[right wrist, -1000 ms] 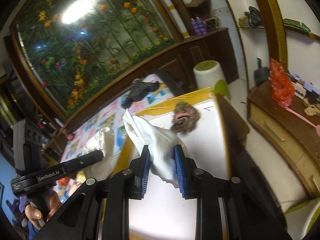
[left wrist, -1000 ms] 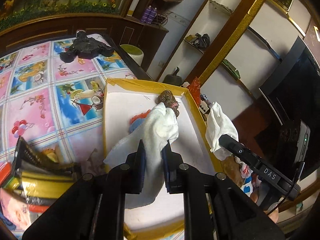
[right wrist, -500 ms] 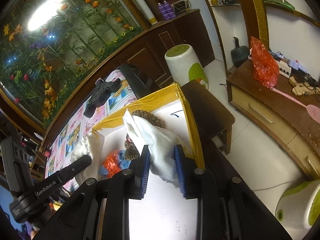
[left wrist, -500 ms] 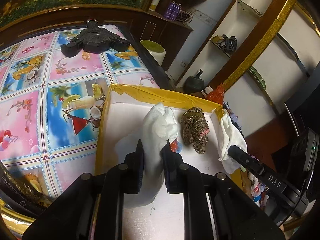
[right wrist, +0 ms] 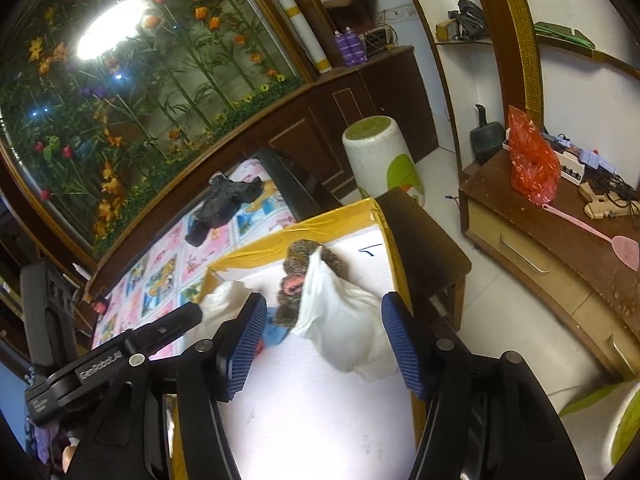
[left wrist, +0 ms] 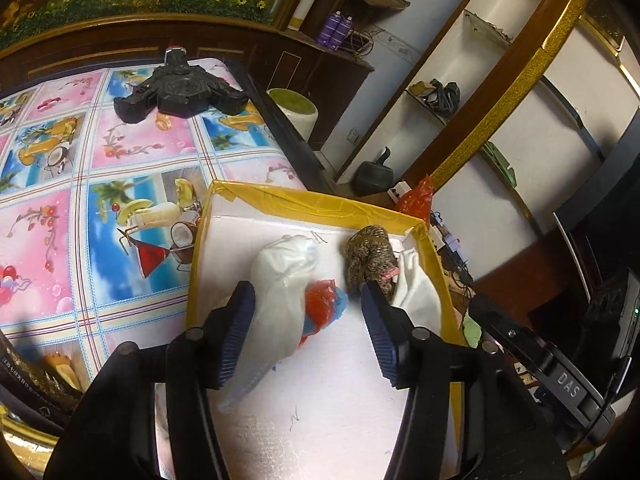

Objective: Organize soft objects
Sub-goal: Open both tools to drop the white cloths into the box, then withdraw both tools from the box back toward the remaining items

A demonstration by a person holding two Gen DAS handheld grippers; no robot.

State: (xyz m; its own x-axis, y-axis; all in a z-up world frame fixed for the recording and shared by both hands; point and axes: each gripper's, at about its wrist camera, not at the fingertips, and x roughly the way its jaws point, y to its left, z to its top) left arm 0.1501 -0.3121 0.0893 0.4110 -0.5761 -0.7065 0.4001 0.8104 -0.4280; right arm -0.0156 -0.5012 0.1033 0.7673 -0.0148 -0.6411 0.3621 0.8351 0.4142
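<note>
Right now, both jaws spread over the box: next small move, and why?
Probably lift both grippers straight back, clear of the yellow-rimmed white box. Both sets of jaws are opening, and each crumpled white cloth lies in the box with no pad pressing it, beside the brown knitted toy. Retreating upward should avoid dragging either cloth out.

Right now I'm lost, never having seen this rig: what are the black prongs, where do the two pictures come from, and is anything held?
There is no robot: a person carries a two-finger gripper in each hand, each with a camera looking along its fingers. One picture comes from the left gripper, the other from the right gripper. Both hang over a yellow-edged box on a patterned tablecloth. Both jaws are opening, each letting go of a white cloth. A brown knitted piece and a red-and-blue item lie between the cloths.
</note>
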